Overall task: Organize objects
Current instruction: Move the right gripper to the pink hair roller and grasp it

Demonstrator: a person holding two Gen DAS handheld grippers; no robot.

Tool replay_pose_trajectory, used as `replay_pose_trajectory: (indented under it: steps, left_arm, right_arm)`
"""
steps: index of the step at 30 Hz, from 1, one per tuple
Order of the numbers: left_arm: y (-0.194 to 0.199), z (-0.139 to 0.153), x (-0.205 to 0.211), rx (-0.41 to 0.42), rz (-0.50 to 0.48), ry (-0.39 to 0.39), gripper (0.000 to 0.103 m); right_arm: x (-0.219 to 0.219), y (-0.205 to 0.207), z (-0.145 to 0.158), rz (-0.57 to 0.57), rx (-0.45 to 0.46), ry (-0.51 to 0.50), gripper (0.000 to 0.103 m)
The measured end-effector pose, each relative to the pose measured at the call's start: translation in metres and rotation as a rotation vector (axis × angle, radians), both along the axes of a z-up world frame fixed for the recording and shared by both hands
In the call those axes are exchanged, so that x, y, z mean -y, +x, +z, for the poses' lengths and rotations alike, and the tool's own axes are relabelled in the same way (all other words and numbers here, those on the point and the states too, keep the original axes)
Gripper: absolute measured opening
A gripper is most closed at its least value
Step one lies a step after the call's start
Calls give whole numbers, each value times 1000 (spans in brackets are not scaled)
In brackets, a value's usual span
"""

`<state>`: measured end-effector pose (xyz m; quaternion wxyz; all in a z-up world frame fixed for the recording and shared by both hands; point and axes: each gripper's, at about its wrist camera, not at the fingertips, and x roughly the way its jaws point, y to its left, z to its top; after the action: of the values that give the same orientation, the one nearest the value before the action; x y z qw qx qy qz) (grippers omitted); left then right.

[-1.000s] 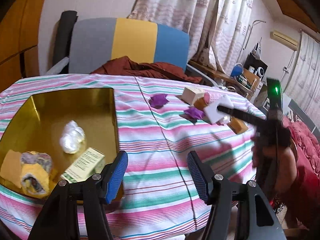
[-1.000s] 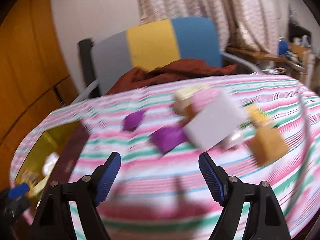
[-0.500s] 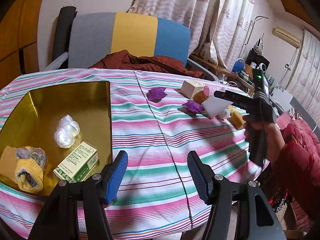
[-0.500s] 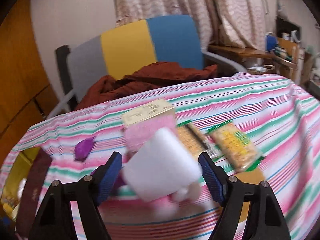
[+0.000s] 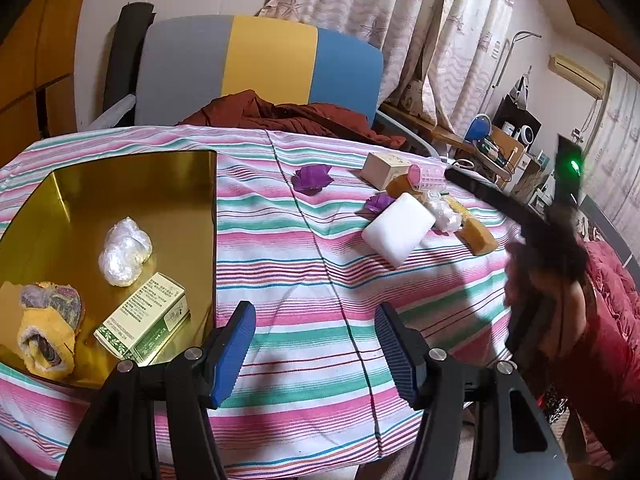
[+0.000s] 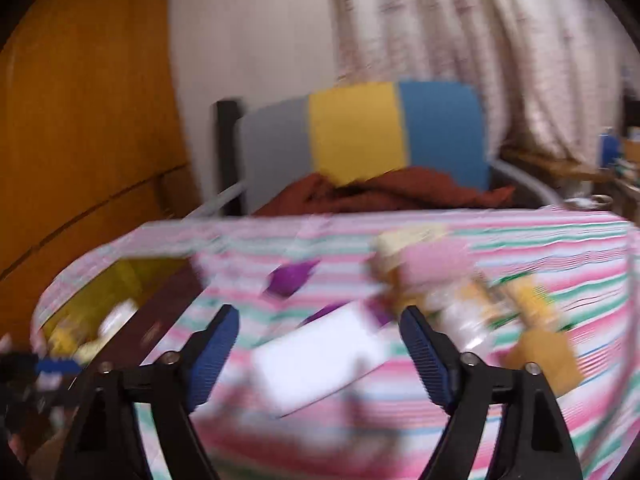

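Note:
A white foam block (image 5: 398, 230) lies on the striped tablecloth (image 5: 304, 264), free of both grippers. Behind it sit two purple wrappers (image 5: 312, 176), a beige box (image 5: 382, 168), a pink roller (image 5: 426, 178), a plastic wad (image 5: 444, 214) and orange sponges (image 5: 478, 234). My right gripper (image 6: 316, 316) is open and its jaws are widening. The white block (image 6: 320, 364) shows blurred just ahead of the pads, which do not press on it. One of its fingers (image 5: 492, 200) reaches in from the right. My left gripper (image 5: 314, 312) hangs open and empty over the table's front.
A gold tray (image 5: 172, 184) at the left holds a plastic-wrapped ball (image 5: 124, 252), a green-and-white box (image 5: 144, 322) and a yellow rolled cloth (image 5: 48, 328). A grey, yellow and blue chair (image 5: 260, 64) with a rust-red cloth stands behind the table. A person's hand (image 5: 544, 280) holds the right gripper.
The white block was between the right gripper's jaws above the pile; now it lies on the table nearer the front. The right gripper has let go and swung. The left gripper stayed put.

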<state>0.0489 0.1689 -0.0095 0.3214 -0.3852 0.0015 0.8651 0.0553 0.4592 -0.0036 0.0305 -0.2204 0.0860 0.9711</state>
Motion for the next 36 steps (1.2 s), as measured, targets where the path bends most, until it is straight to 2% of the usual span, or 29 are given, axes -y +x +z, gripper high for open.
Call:
replay_pose_trajectory:
  steps: [3,5,7,14,15,18,24,27,33,36]
  left_arm:
    - [2,-1,-1,1,-3,-4,63]
    - [4,-1,-2,-4,-5,-9,63]
    - [4,0,-2,-6,-5,-13,63]
    - [5,-3,-3,1,-4,-24,63]
    - [5,-3,-4,2,-6,-26,63]
    - [5,-5,-6,8,-9,-30,63]
    - [5,-11,-12,26,-22,-33,63]
    - [4,-13,-15,35,-31,-28,63]
    - [0,-10,-23,54,-53,9,63]
    - [-6,-8,-29,56,-48,41,73]
  right_arm:
    - [-33,-23,4,-167,28,-24,91]
    - [-49,-41,1,-212,64,-23,91]
    - [-57,-60,-2,-244,96,14,91]
    - [-60,-104,-20,-241,182,69,94]
    - [-63,-102,-22,-245,185,63,92]
    - [-69,-104,-31,-232,208,46,68]
    - [-66,-75,-28,-211,144,15,67]
    - [-66,-55,-24,-202,116,-52,67]
    - [-64,-11,-22,-154,66,-249,67]
    - [-52,5,-14,-118,38,-281,67]
